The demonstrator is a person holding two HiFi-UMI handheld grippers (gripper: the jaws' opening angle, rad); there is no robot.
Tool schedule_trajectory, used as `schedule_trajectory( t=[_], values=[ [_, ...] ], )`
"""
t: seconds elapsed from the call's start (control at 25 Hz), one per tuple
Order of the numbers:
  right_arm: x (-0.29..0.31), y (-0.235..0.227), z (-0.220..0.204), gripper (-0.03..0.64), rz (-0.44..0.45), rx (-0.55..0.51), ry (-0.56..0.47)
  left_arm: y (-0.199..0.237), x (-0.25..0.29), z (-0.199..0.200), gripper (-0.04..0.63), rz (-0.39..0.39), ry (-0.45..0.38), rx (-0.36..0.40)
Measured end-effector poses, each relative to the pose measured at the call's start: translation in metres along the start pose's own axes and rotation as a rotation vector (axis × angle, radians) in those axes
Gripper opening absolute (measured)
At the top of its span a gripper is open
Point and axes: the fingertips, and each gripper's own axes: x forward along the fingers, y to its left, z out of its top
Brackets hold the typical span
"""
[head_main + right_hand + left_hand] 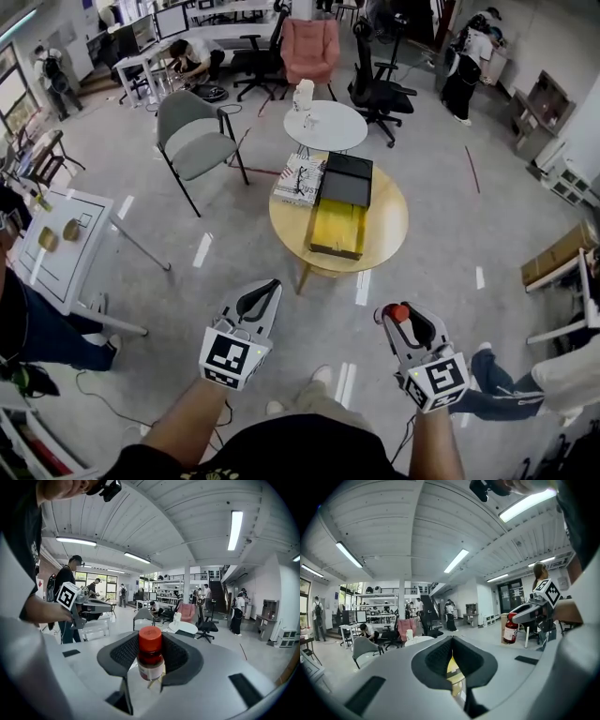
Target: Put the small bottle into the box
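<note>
Clamping the small bottle (151,665) upright, red cap on top, between the pads of the right gripper (150,640); holding the left gripper (451,639) pinched closed on nothing, near and level with it; hovering both well apart from the yellow box (337,228); box lying open on the round wooden table (389,225), touching a black case (347,180).

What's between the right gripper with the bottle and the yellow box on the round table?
Head view: from the right gripper, only grey floor with a white tape strip, then the round table rim, then the box.
</note>
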Motion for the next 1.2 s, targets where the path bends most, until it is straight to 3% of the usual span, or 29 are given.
schedule_trajectory(
  t=[0.28, 0.68, 1.2],
  values=[
    [0.024, -0.033, 0.006, 0.156, 0.028, 0.000, -0.004, 0.005, 0.041, 0.007, 0.018, 0.005, 0.008, -0.003],
    [0.047, -0.080, 0.021, 0.156, 0.097, -0.022, -0.040, 0.012, 0.074, 0.035, 0.018, 0.084, -0.008, 0.013],
    [0.074, -0.091, 0.026, 0.156, 0.155, -0.015, -0.041, 0.028, 0.074, 0.023, 0.018, 0.135, 0.047, 0.023]
  ],
)
